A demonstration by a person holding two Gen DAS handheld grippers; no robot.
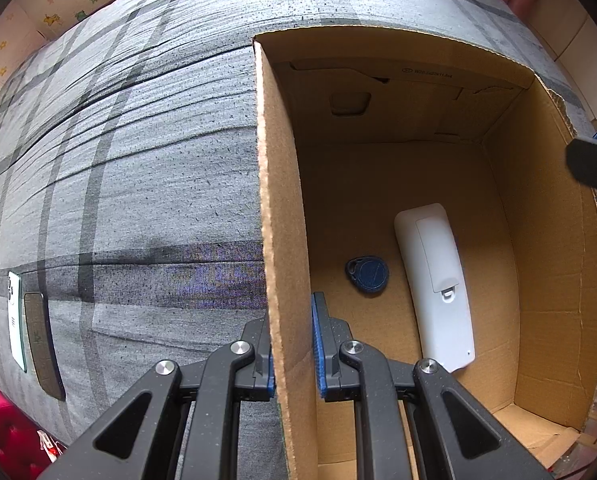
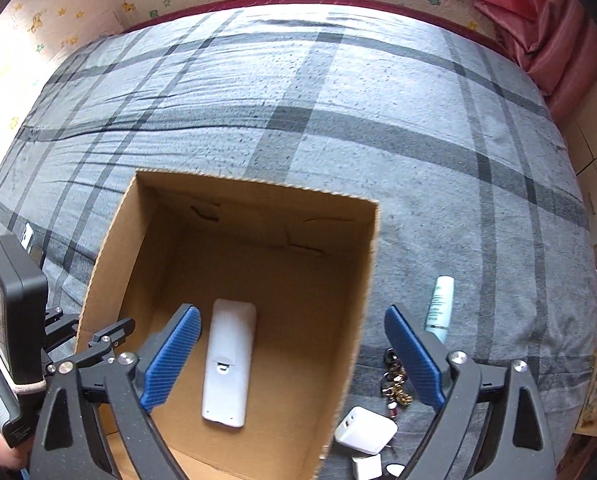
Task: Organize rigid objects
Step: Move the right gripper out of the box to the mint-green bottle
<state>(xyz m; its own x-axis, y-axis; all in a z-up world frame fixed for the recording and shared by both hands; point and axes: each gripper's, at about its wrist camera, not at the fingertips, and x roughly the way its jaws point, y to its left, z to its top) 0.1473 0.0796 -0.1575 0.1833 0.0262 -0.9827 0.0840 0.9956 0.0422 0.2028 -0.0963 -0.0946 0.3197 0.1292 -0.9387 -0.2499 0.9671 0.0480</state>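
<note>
An open cardboard box [image 1: 282,200] stands on a grey plaid bed. My left gripper [image 1: 291,312] is shut on the box's left wall, one blue pad outside and one inside. On the box floor a white remote [image 1: 434,284] lies face down, with a small blue key fob [image 1: 367,274] to its left. In the right wrist view my right gripper [image 2: 291,312] hangs open and wide above the box [image 2: 362,280], empty. The remote [image 2: 230,360] lies below, near its left finger. The fob is hidden in this view.
On the sheet right of the box lie a pale green tube [image 2: 440,308], a bunch of keys [image 2: 394,380] and a white charger [image 2: 364,430]. Left of the box lie a white phone [image 1: 16,320] and a dark flat item [image 1: 42,344]. Wall and pink curtain stand behind.
</note>
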